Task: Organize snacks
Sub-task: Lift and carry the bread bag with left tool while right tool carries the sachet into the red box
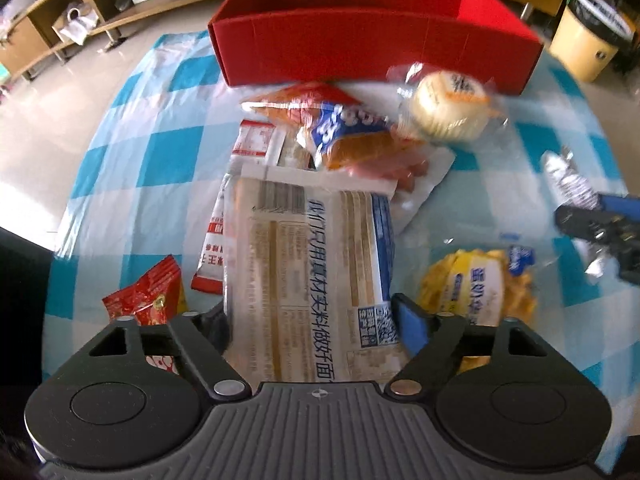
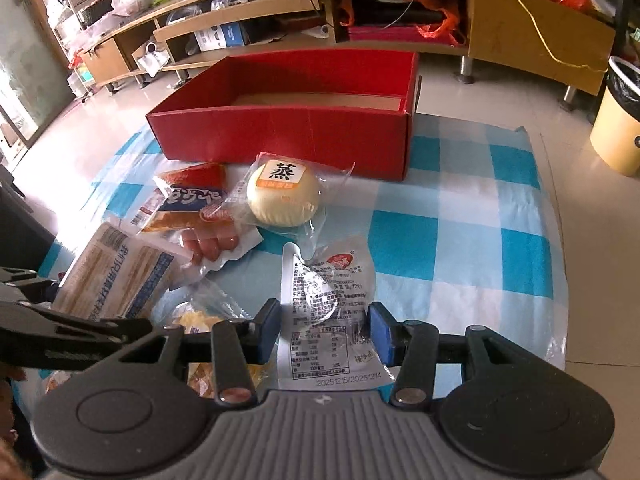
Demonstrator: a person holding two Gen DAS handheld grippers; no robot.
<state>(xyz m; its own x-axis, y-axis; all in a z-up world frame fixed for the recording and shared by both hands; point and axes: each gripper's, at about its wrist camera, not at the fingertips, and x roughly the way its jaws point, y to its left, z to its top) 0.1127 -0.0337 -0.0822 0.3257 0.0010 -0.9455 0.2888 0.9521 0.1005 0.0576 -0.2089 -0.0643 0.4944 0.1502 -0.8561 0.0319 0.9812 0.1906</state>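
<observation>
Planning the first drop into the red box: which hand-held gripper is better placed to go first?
Right, probably. The right hand-held gripper brackets a small white packet, with bare cloth ahead to the red box. The left hand-held gripper straddles the large noodle pack.

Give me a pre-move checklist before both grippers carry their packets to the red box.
1. Left gripper has its load: ok. The long noodle pack sits between the fingers, apparently gripped.
2. Right gripper has its load: ok. The white packet sits between the blue pads; whether it is lifted, cannot tell.
3. Red box open and ready: ok. No lid; the floor that shows is bare.
4. Path to the box: not ok. The steamed bun and the orange-blue snack pack lie right before the near wall.
5. Grippers apart: cannot tell. They are close in both views.
</observation>
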